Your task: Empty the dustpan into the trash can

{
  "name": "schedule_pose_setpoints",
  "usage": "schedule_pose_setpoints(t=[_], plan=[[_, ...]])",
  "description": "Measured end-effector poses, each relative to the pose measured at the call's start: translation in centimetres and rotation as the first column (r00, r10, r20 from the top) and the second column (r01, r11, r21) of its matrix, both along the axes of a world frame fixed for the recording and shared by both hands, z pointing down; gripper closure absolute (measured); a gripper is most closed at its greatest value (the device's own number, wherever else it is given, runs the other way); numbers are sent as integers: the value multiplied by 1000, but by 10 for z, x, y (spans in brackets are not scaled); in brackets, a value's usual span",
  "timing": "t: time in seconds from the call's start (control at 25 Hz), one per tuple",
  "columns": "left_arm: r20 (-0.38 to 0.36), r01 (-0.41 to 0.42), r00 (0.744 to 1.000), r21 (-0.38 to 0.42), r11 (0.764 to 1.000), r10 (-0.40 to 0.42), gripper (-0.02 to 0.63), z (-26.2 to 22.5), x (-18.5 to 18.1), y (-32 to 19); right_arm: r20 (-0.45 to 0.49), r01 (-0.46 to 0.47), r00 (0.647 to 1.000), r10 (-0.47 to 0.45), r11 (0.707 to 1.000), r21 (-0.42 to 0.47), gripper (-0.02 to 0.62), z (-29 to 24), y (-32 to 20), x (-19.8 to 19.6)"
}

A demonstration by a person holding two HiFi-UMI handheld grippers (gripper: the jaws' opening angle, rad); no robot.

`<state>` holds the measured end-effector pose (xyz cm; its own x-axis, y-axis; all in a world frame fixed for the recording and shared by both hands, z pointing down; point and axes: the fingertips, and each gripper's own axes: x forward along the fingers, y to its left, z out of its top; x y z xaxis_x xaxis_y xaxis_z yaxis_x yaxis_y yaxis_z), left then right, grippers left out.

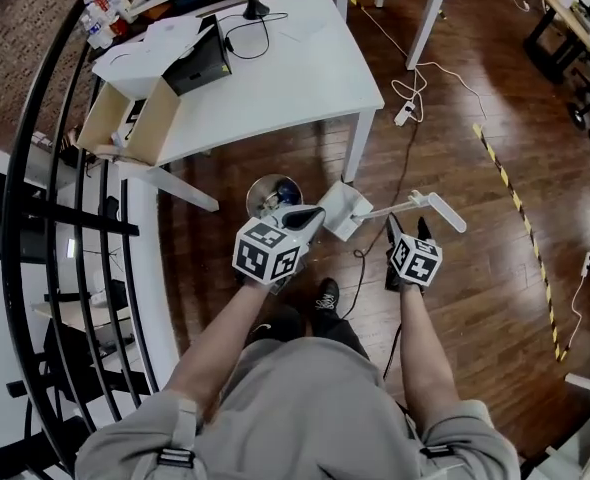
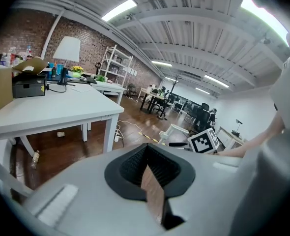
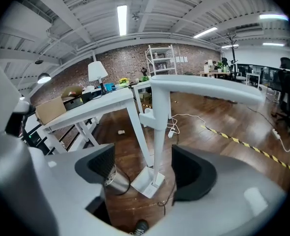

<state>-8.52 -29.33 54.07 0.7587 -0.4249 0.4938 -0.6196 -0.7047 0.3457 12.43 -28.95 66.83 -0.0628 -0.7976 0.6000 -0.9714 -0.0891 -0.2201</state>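
Observation:
A white long-handled dustpan stands upright on the wooden floor next to a round metal trash can. Its handle reaches right, over my right gripper. In the right gripper view the dustpan's pole rises between the jaws of my right gripper. Those jaws are wide open and neither pad touches the pole. The trash can shows partly behind the left jaw. My left gripper hovers over the can's near rim, beside the pan. In its own view my left gripper is shut with nothing in it.
A white table with a cardboard box, a black box and a lamp stands just beyond the can. A cable and power strip lie on the floor. Yellow-black tape runs at right. A black railing borders the left.

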Motion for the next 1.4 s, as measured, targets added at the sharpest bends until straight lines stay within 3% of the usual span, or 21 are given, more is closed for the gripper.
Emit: schedule_pose_setpoints(t=[0.2, 0.36, 0.44, 0.72, 0.92, 1.08, 1.4], plan=[[-53, -32, 998, 29, 999, 33, 600, -21, -17, 12, 24, 27, 999, -27, 1000, -6, 372, -24, 40, -41], [-110, -53, 992, 73, 996, 61, 600, -41, -28, 23, 7, 77, 997, -78, 989, 123, 548, -85, 46, -76], [-122, -66, 989, 109, 992, 80, 600, -54, -35, 31, 37, 113, 992, -123, 974, 198, 591, -121, 47, -99], [-214, -27, 974, 203, 979, 71, 600, -117, -48, 34, 66, 260, 944, -324, 850, 458, 591, -257, 41, -161], [-229, 5, 972, 231, 973, 49, 600, -145, -43, 37, -8, 378, 896, -444, 752, 541, 591, -318, 42, -185], [-236, 15, 971, 257, 966, 48, 601, -159, -27, 42, -76, 460, 864, -499, 718, 523, 591, -326, 47, -184], [-231, 29, 972, 297, 954, 43, 600, -180, -11, 46, -62, 467, 847, -528, 683, 562, 591, -347, 47, -173]])
